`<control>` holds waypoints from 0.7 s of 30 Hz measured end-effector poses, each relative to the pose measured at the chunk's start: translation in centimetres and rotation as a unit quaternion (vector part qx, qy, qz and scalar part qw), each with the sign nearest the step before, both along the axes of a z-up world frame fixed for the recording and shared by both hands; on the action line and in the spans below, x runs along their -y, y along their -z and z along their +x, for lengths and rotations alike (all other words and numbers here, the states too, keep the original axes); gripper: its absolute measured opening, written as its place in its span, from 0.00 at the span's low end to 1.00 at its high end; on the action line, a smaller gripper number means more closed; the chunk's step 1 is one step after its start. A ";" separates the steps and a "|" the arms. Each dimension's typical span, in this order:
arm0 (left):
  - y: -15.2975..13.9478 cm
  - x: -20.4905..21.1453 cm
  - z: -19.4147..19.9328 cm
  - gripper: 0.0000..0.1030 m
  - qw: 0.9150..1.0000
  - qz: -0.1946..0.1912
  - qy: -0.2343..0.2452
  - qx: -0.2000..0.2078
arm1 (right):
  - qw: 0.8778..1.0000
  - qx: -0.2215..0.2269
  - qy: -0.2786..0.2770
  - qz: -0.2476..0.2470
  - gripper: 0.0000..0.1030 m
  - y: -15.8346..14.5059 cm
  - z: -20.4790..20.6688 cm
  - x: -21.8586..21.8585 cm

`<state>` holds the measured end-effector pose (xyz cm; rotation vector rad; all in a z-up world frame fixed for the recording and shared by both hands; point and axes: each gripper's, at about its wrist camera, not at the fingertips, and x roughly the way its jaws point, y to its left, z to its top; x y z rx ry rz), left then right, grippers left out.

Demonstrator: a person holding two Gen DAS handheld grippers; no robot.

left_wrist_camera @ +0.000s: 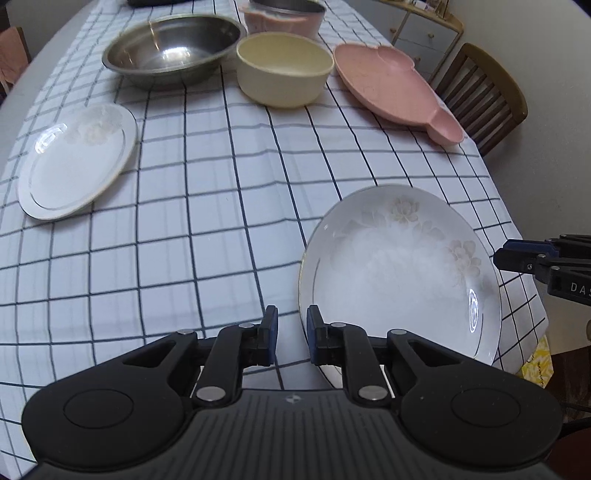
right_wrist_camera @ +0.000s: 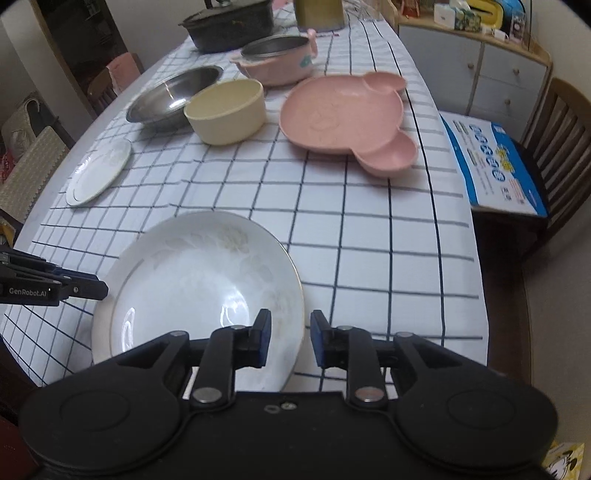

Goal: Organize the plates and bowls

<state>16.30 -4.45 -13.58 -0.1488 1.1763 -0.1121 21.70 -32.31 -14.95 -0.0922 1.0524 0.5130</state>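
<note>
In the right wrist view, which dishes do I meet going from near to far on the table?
Large white floral plate → small white plate → cream round bowl → pink handled bowl with steel insert → black lidded pot.

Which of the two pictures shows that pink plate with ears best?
The right wrist view: the pink plate shows whole, with its two ear compartments. The left wrist view catches it at a flatter angle, foreshortened.

Checked cloth tablecloth (right_wrist_camera: pixel 369 229); on it, a glossy white china plate (right_wrist_camera: pixel 199 280), shiny steel bowl (right_wrist_camera: pixel 173 96), matt cream plastic bowl (right_wrist_camera: pixel 227 110), matt pink plastic tray (right_wrist_camera: pixel 343 114).
</note>
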 end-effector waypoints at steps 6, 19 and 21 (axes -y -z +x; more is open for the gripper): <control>-2.7 -1.3 -0.9 0.30 0.998 0.013 -0.017 0.052 | 0.999 0.035 -0.030 0.018 0.30 -2.5 0.1 -2.7; -7.4 -7.3 -3.3 0.62 0.985 0.045 -0.040 0.165 | 0.990 0.115 -0.056 0.056 0.63 -7.3 -1.6 -11.8; -7.9 -8.6 -3.6 0.67 0.982 0.050 -0.042 0.178 | 0.989 0.121 -0.054 0.061 0.64 -7.7 -2.1 -13.4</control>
